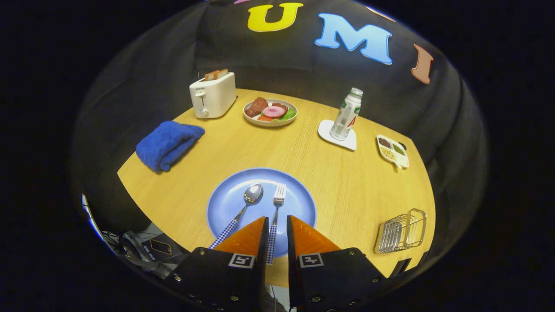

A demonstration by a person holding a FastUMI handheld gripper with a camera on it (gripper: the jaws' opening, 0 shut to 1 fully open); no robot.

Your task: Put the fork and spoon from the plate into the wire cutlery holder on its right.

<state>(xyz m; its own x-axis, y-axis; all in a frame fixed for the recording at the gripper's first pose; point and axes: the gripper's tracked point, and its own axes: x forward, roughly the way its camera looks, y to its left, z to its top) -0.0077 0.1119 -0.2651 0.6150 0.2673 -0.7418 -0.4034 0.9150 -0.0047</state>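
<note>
We see our claw (277, 221) poised low over the near edge of the plate (225, 203), its fingers (249, 236) drawn close with a narrow gap between them. The fork (277, 203) lies on the plate, and its checked handle runs down into that gap (we cannot tell whether either finger presses on it). Its tines point away from us, just ahead of the fingertips. The spoon (247, 201) lies beside it on the plate, left of the fork, bowl away from us, its handle slanting out past the left finger.

The holder (401, 232) sits on the counter (338, 182) well to the right of the plate, with nothing in it that we can make out.

Farther back we find a folded towel (168, 144), a toaster (213, 96) with bread in its slots, a dish (256, 119) of food, a bottle (347, 115) on a coaster (325, 132), and a small divided tray (405, 161).
</note>
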